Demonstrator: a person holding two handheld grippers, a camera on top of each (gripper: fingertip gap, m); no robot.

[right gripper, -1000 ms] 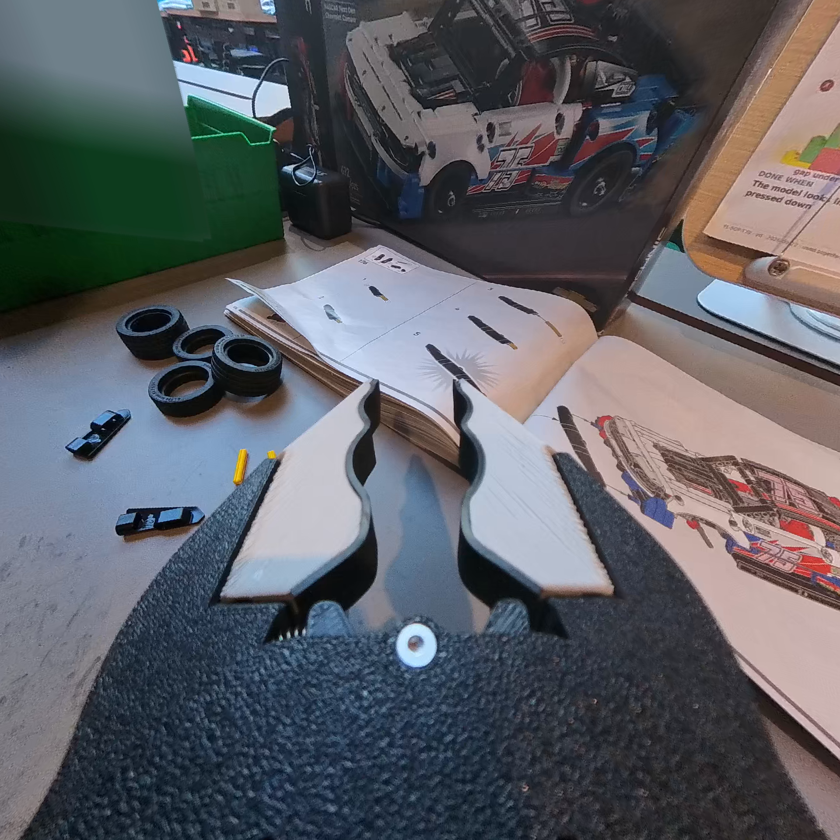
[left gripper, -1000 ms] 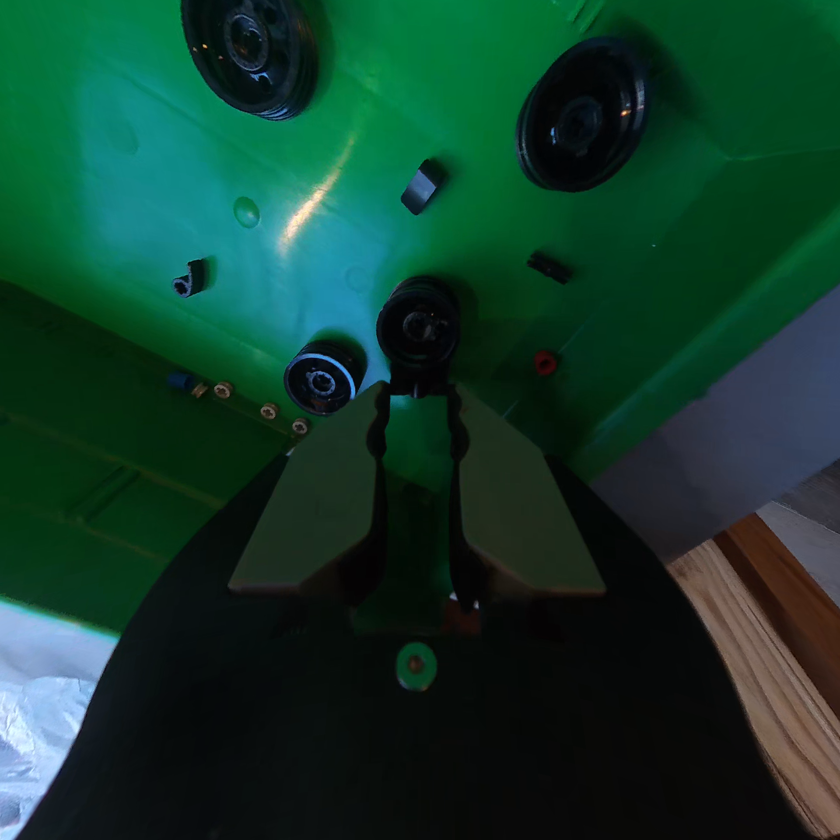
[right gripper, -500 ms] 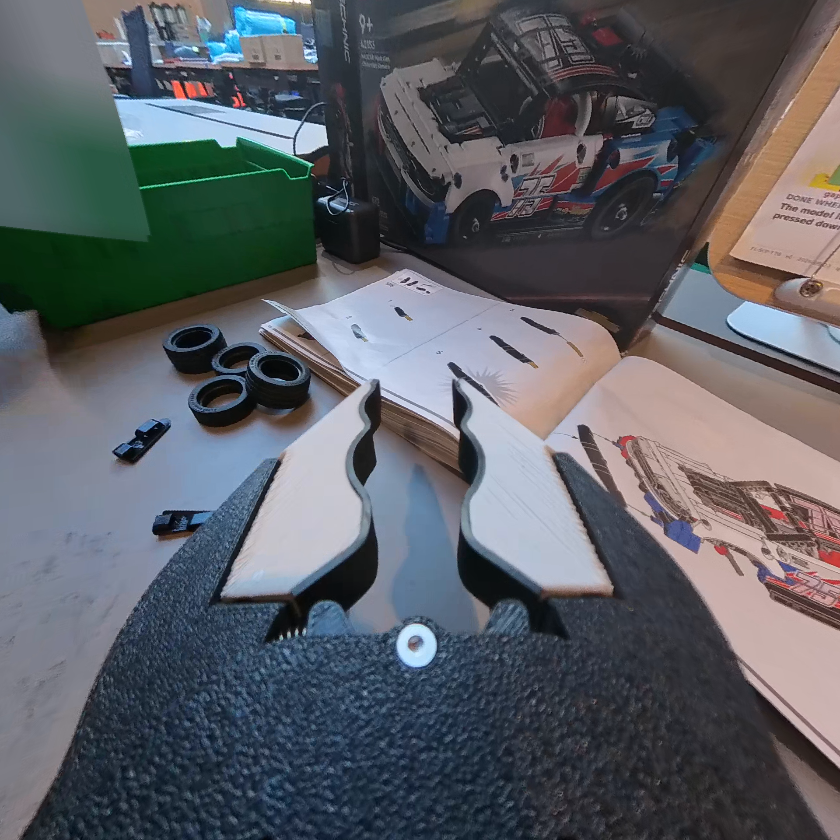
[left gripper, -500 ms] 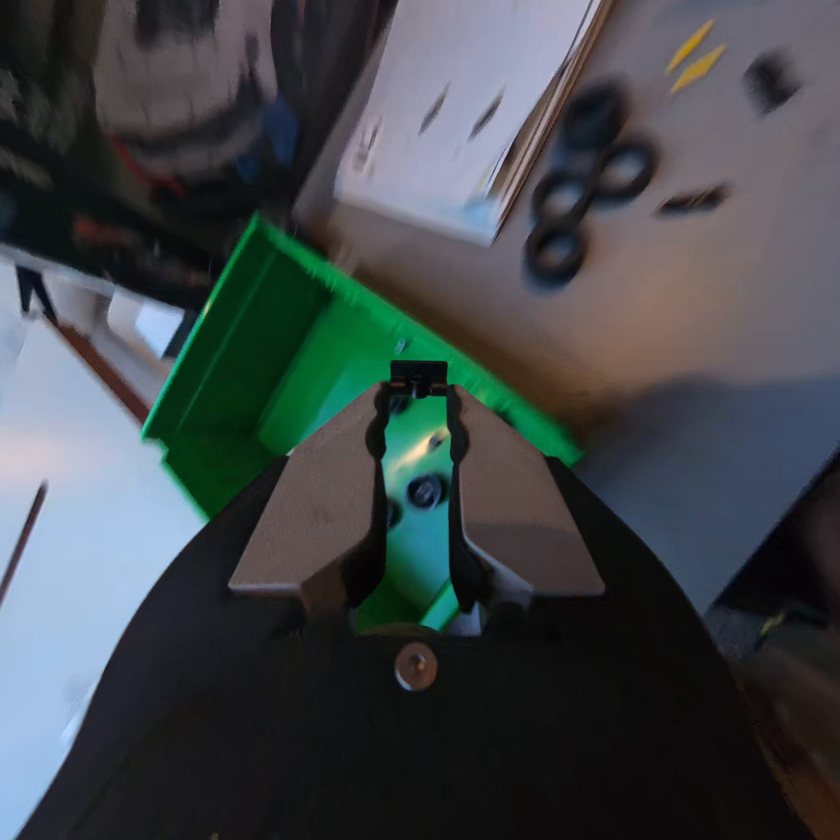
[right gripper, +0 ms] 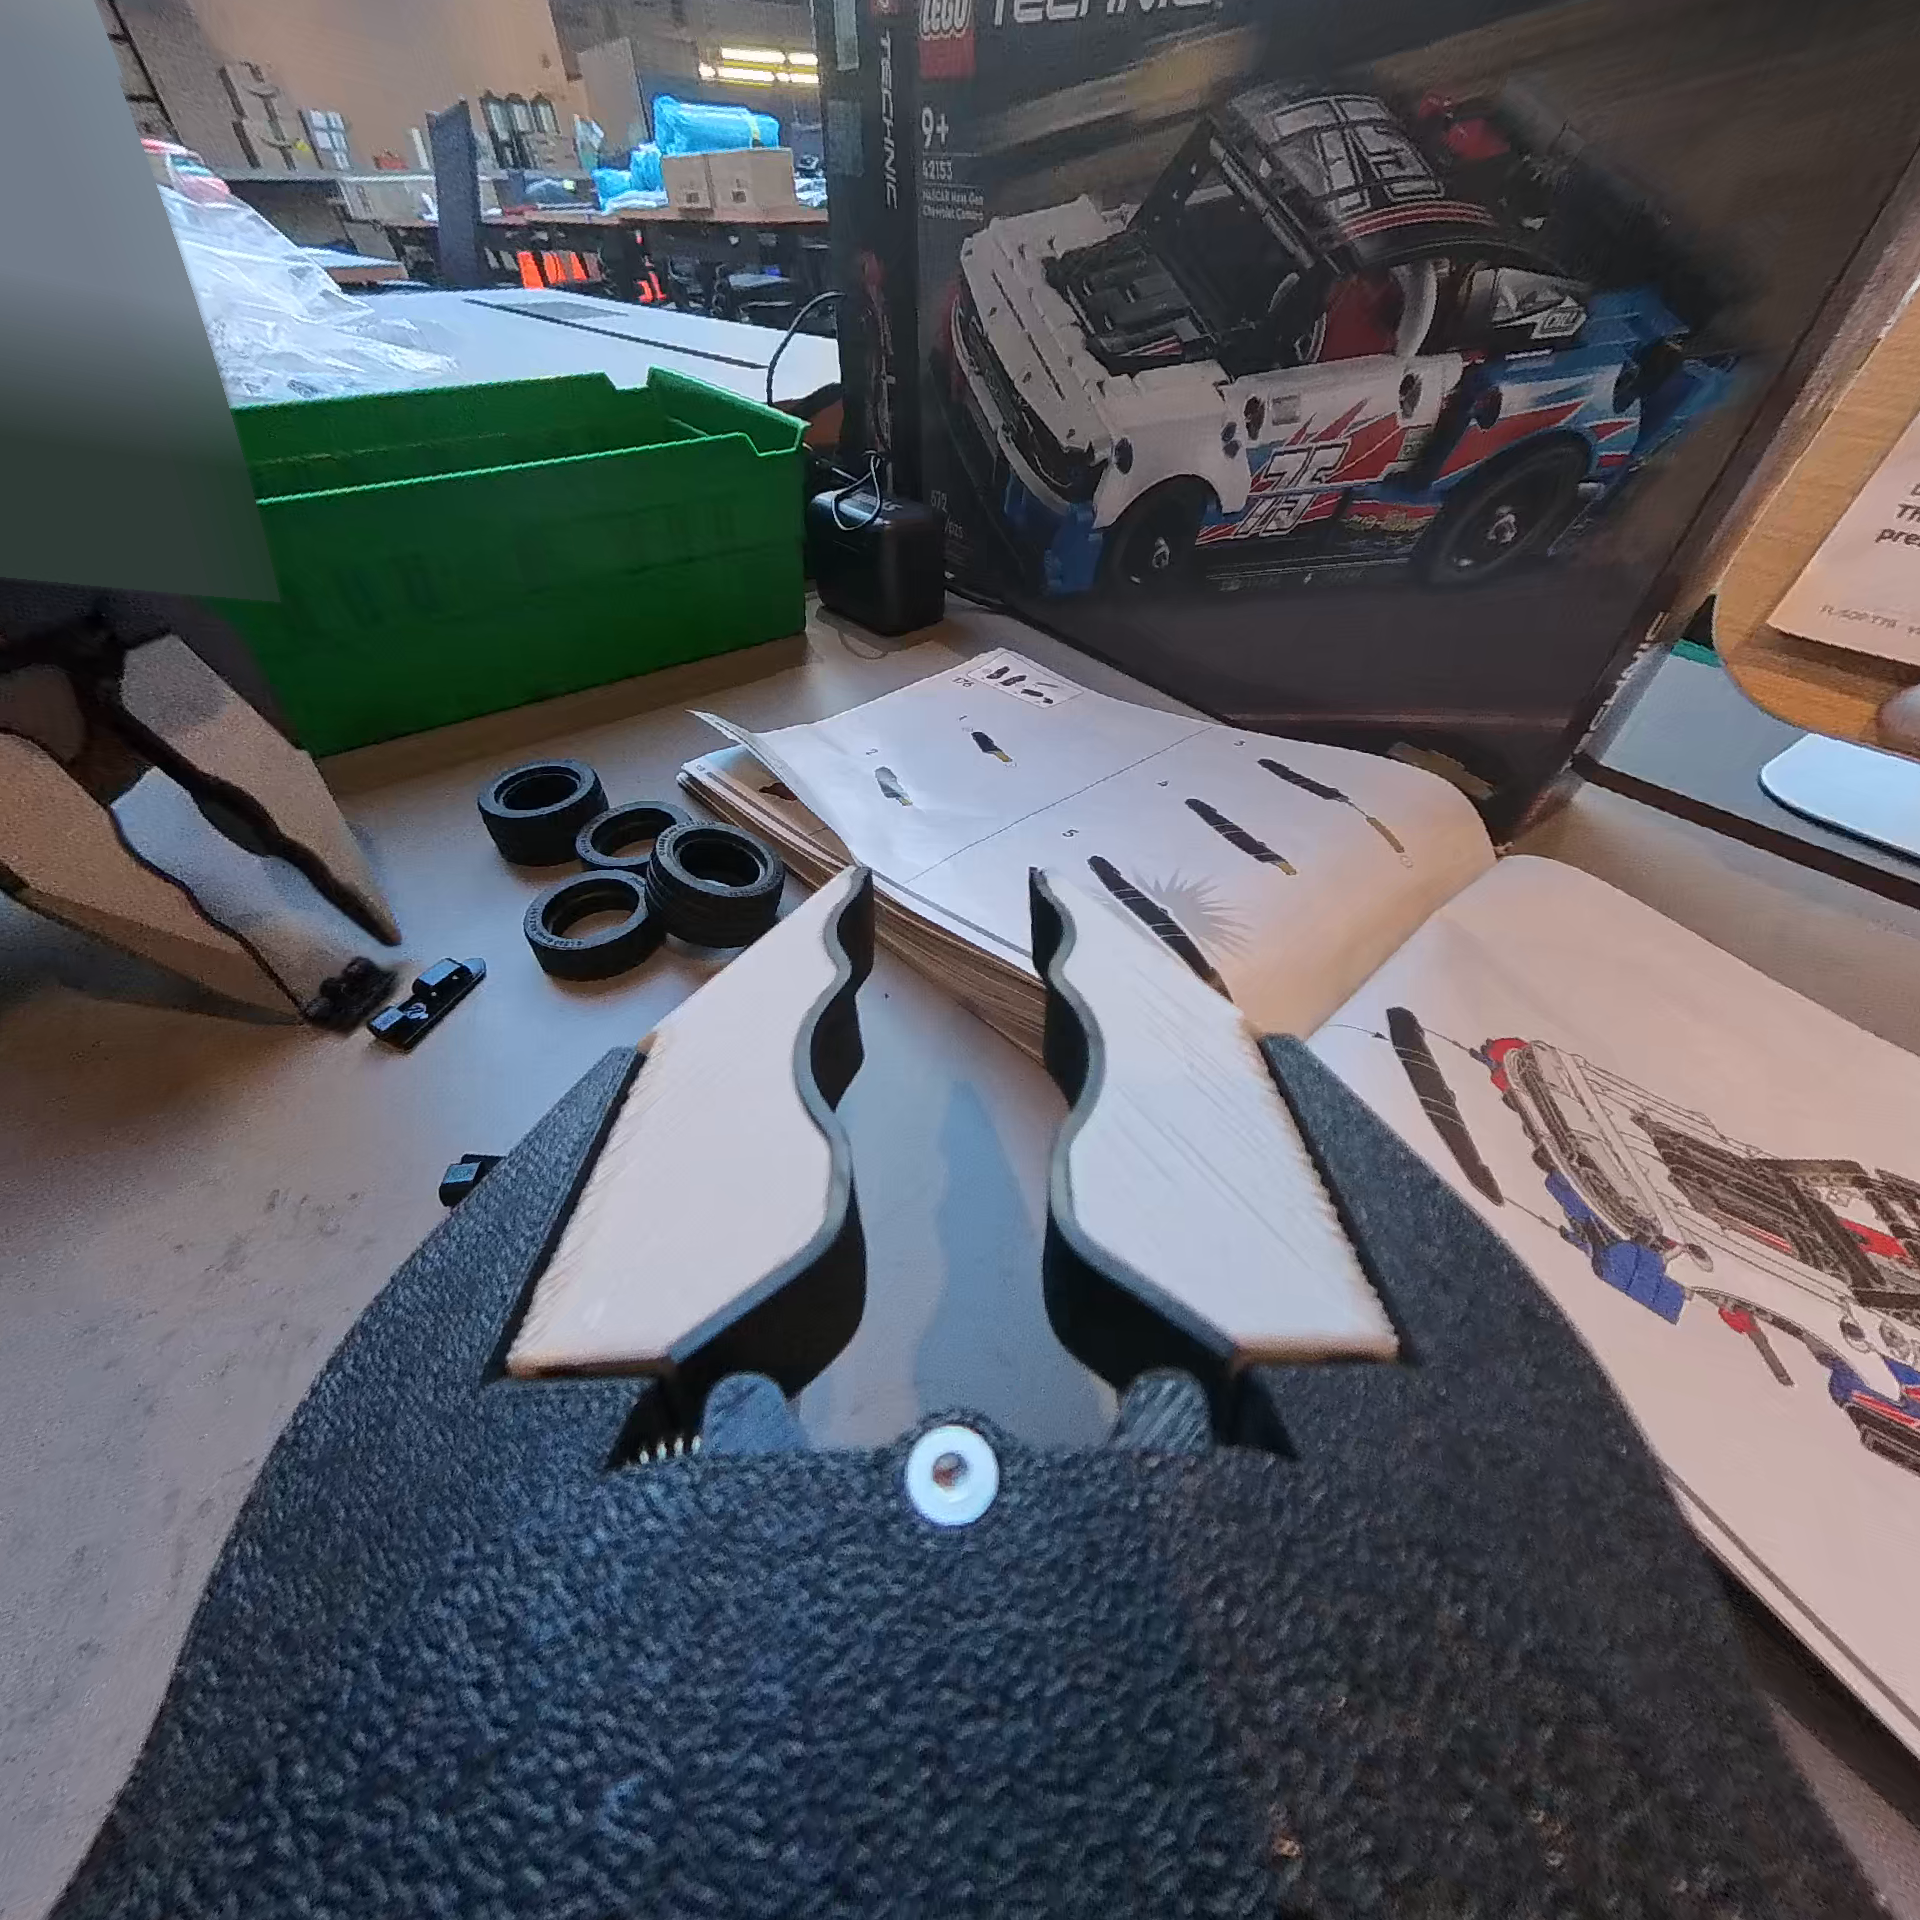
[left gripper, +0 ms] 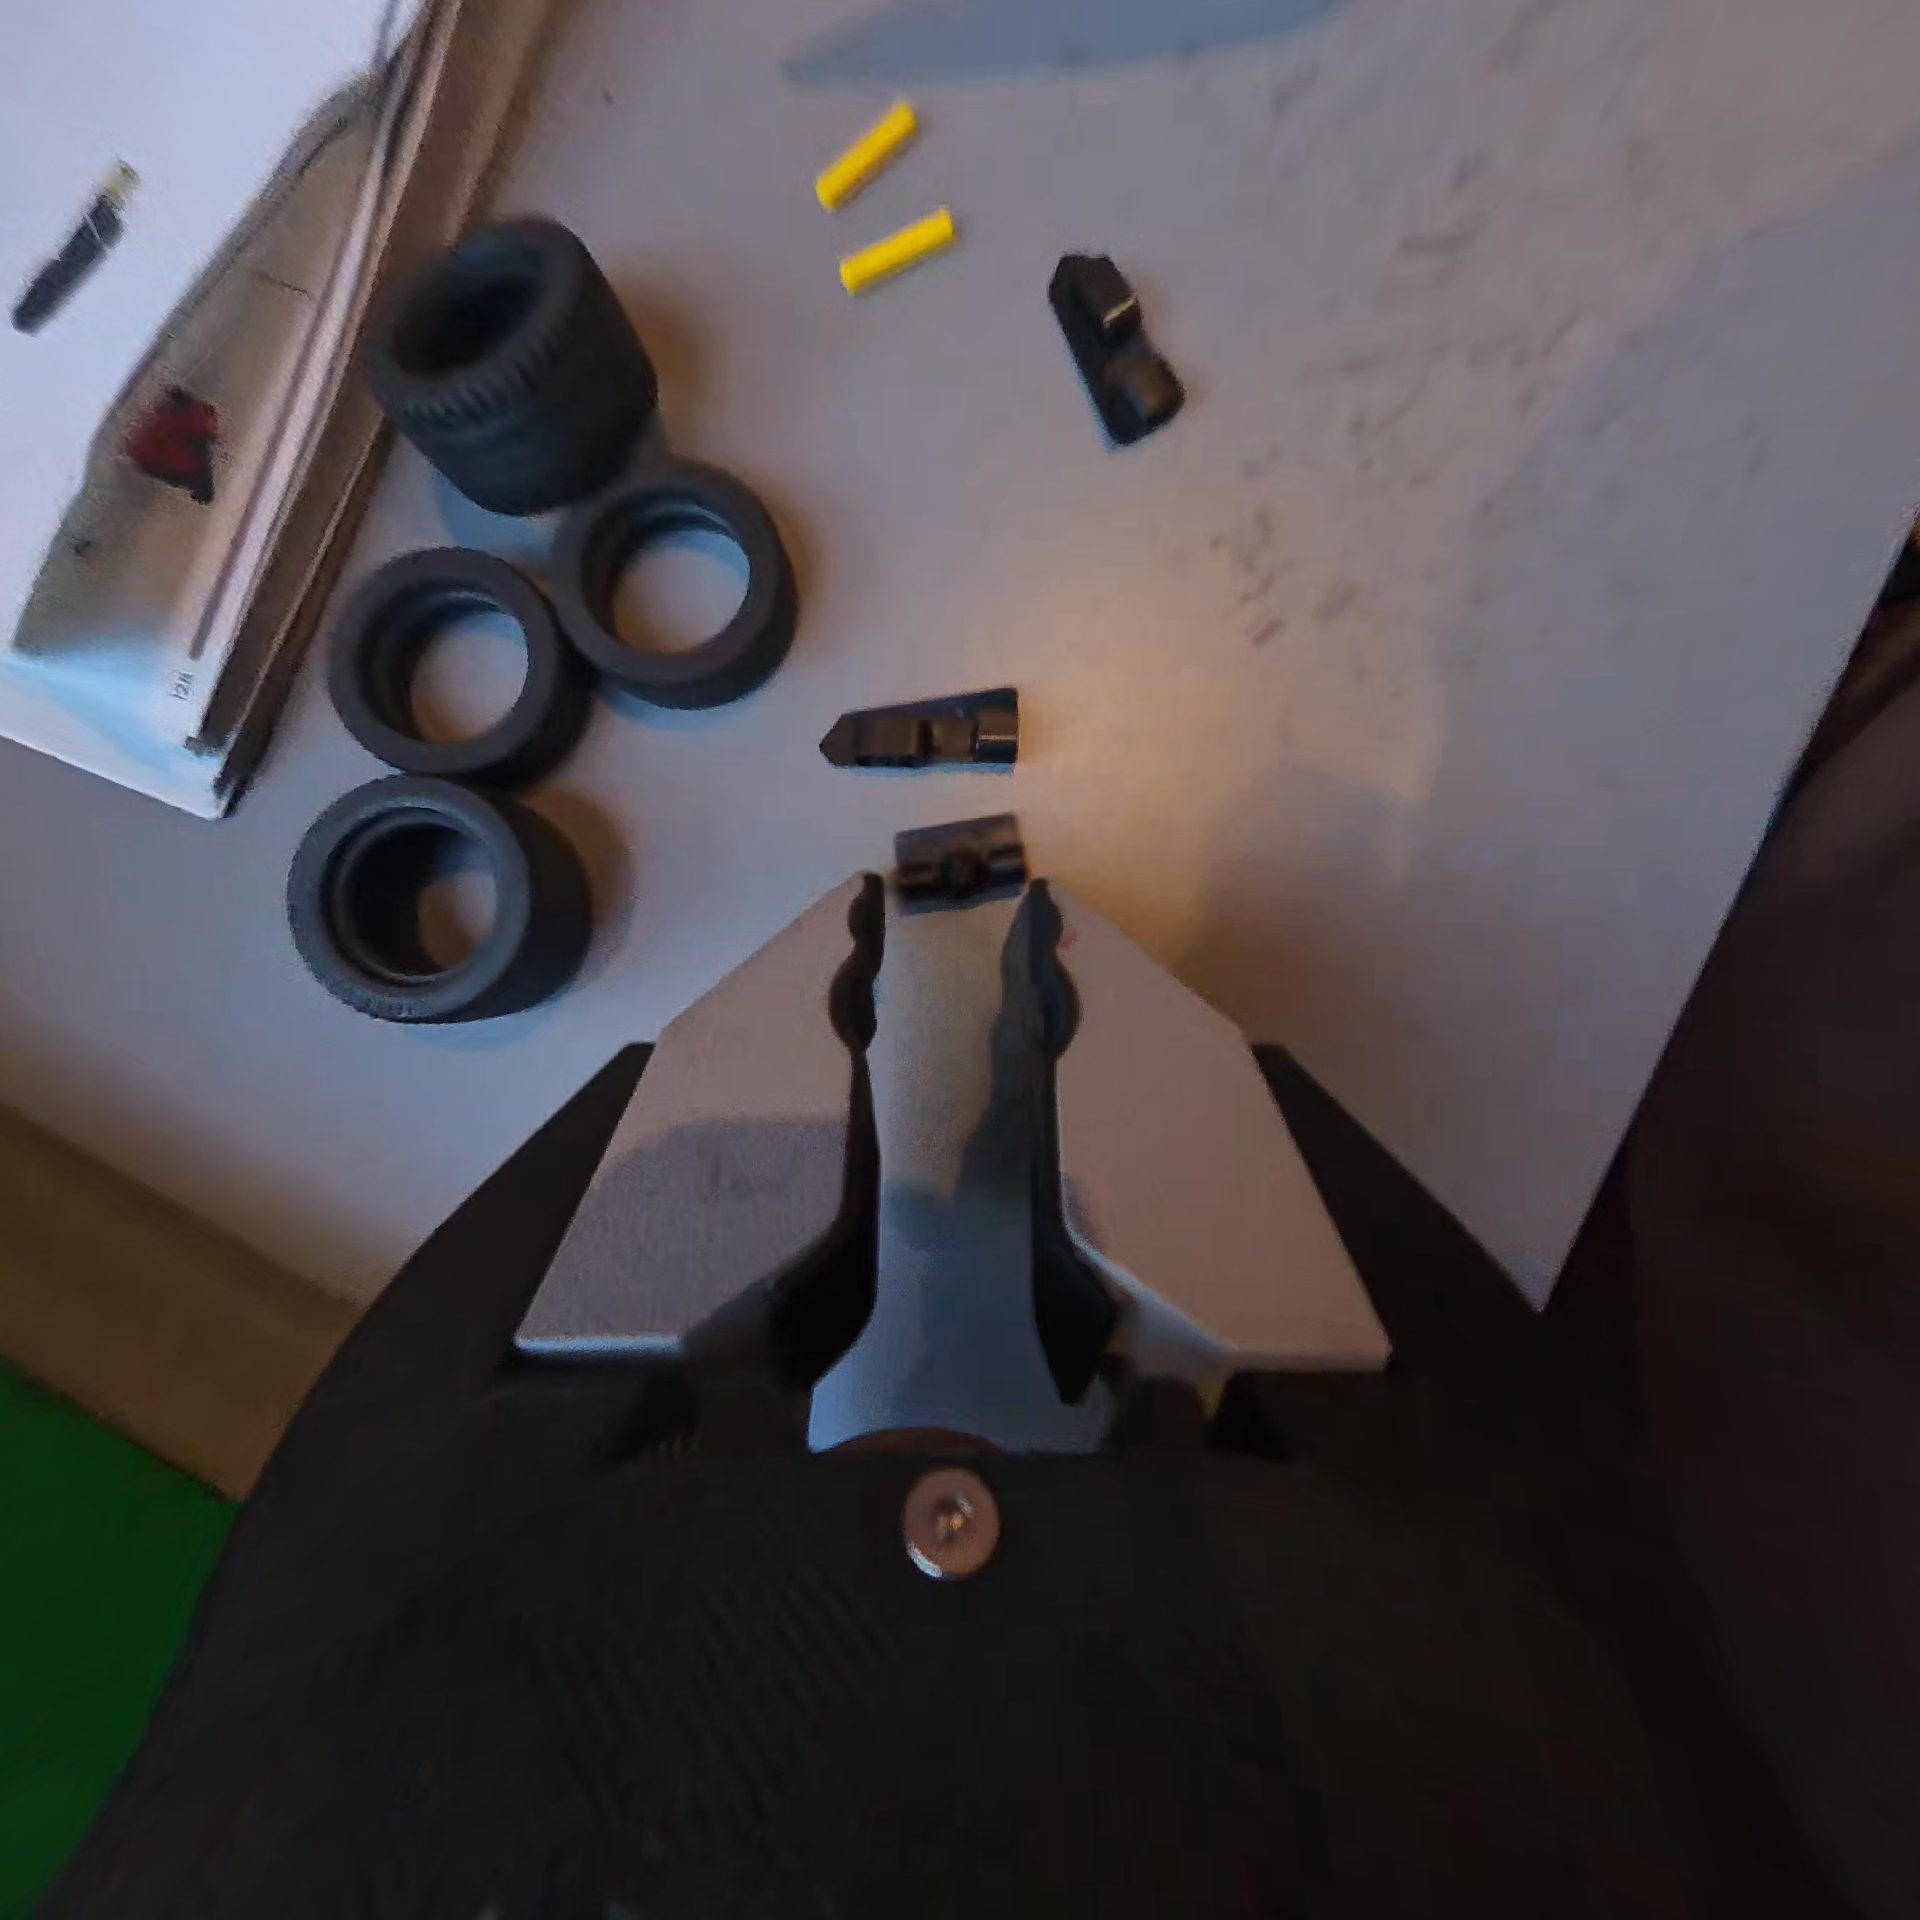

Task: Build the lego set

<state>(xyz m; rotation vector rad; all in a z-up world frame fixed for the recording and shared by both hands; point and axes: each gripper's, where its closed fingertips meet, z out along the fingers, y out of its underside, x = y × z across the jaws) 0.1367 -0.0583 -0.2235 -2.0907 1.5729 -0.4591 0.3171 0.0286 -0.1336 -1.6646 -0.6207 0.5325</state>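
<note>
Grey tabletop (left gripper: 1351,520) filled the left wrist view: the left gripper (left gripper: 951,894), jaws parted, stood over a small black piece (left gripper: 956,857) just past its tips, four tyres (left gripper: 540,613) nearby. Across the right wrist view, the right gripper (right gripper: 951,894) hung empty, jaws narrowly apart, before the open manual (right gripper: 1091,800) and green bin (right gripper: 520,561).

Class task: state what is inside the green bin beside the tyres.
From the right wrist view, the green bin shows only its rim and upper inner walls. Its floor and any contents are hidden by the front wall, so they cannot be told.
</note>
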